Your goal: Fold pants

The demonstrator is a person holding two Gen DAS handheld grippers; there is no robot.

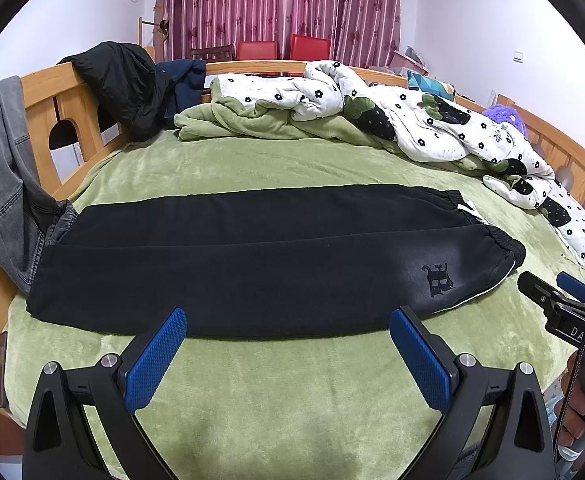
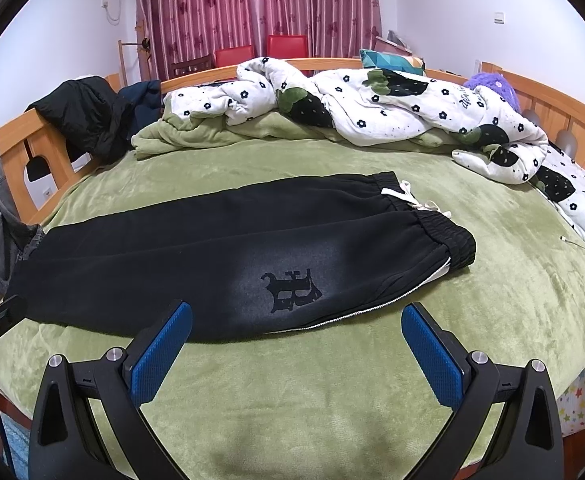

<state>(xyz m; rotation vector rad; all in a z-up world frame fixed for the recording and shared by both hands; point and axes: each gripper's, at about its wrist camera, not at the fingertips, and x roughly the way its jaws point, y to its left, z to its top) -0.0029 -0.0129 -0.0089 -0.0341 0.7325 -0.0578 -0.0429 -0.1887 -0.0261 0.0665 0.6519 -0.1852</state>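
The black fleece jogger pants lie flat along the near edge of the bed, on the green plush blanket, the two legs side by side rather than stacked, so by my judgement no fold is yet made and the task stands at its start; the elastic waistband with its white drawstring points toward the right side of the bed, and the leg ends reach the left side, close to the wooden bed rail and the grey denim garment hung over it; the left gripper hovers over the bare blanket at the near edge with its blue-padded fingers spread wide and nothing between them; the right gripper does likewise just short of the printed black emblem, its fingers wide and empty; the next move, I judge, calls for one gripper to pinch the near hem at the waistband and the other the near leg end, then carry that long edge over onto the far leg; the leg cuffs are hard to make out against the denim; whether the far leg lies smooth cannot be told; the crumpled white flower-print quilt hides the far edge of the bed.
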